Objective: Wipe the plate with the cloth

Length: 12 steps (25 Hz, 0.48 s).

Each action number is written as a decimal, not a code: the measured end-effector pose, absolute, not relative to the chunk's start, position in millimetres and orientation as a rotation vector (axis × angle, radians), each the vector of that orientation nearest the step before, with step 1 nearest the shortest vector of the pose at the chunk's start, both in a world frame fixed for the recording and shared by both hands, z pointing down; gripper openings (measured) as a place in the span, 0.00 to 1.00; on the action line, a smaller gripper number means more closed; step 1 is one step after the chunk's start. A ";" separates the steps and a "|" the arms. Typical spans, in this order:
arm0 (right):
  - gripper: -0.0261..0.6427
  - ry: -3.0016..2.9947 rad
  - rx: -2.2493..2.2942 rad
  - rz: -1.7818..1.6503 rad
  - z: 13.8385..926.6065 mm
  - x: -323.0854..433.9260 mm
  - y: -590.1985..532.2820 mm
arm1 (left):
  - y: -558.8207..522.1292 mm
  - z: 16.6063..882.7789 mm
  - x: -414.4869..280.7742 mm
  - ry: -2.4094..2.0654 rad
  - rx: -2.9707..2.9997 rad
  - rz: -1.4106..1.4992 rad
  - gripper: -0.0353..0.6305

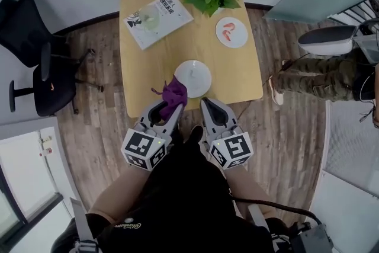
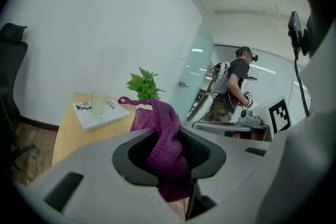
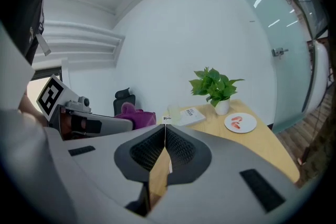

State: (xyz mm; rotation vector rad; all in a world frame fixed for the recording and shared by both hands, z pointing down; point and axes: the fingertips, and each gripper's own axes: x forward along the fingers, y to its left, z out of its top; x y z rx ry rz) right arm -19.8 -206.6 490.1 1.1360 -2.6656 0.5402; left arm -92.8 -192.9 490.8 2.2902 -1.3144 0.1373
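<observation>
Purple cloth [image 1: 174, 92] pinched in left gripper [image 1: 168, 108], bunched lengthwise toward white plate [image 1: 195, 73], right gripper [image 1: 208, 103] closed, empty.

The cloth [image 1: 173, 93] hides the near-left rim of the plate [image 1: 196, 74]; book [image 1: 159, 18] print unreadable.

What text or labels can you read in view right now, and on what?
Book: cover title, too small to read.
Script logo on dark clothing: too blurred to read.
Left gripper, right gripper: square markers on the cubes, no words.
Cloth, plate: no text.
</observation>
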 end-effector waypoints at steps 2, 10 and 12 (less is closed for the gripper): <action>0.05 -2.651 1.128 0.563 501.1 -21.5 -205.1 | -189.7 503.2 -94.3 -1.307 2.267 0.147 0.22; 0.05 -2.621 1.121 0.614 521.2 -22.5 -211.6 | -208.1 528.5 -100.5 -1.286 2.243 0.179 0.22; 0.05 -2.617 1.125 0.625 523.8 -20.6 -212.3 | -219.6 538.2 -102.3 -1.284 2.249 0.217 0.22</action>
